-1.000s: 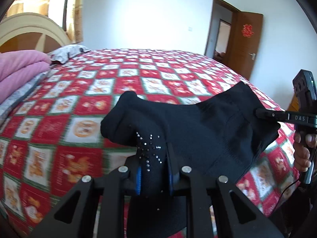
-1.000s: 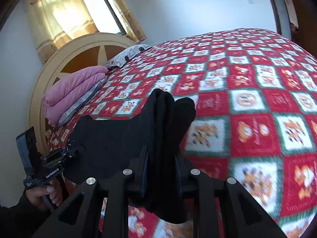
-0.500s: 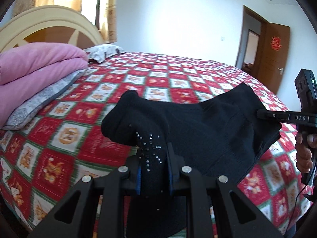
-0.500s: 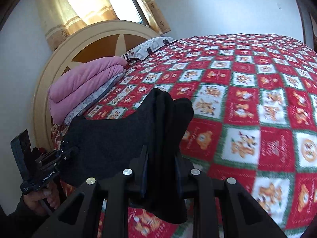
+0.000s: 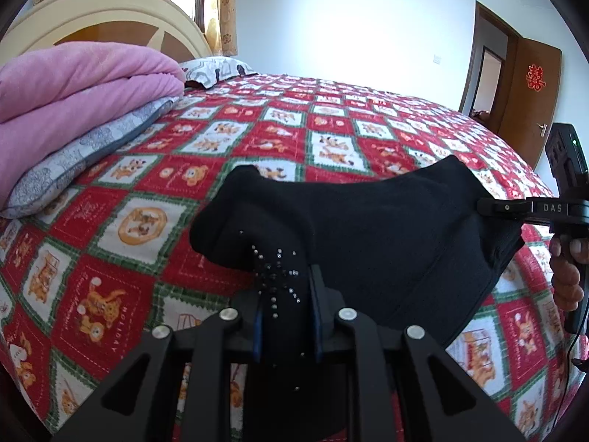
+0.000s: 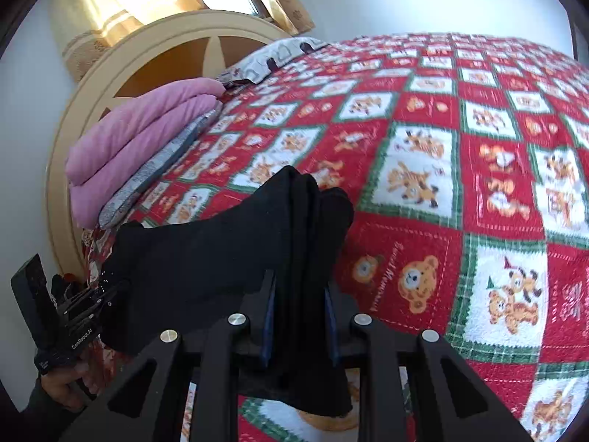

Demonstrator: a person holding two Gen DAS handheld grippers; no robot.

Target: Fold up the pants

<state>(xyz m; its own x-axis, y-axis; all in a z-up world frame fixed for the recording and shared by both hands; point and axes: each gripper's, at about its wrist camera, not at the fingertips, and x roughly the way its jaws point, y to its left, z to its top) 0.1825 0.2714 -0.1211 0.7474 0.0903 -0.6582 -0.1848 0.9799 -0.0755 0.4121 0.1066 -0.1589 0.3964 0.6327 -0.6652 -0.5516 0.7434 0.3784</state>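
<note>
Black knit pants, already doubled into several layers, hang stretched between the two tongs above the red patterned bed, clear of the pink blanket at the headboard. Left tongs are nearly closed on a bunched end bearing small studs, and right tongs are likewise pinched on the opposite stacked edge, a two-point hold that keeps the layers taut and aligned. Lower fabric probably touches the bed, though the view is obstructed.
</note>
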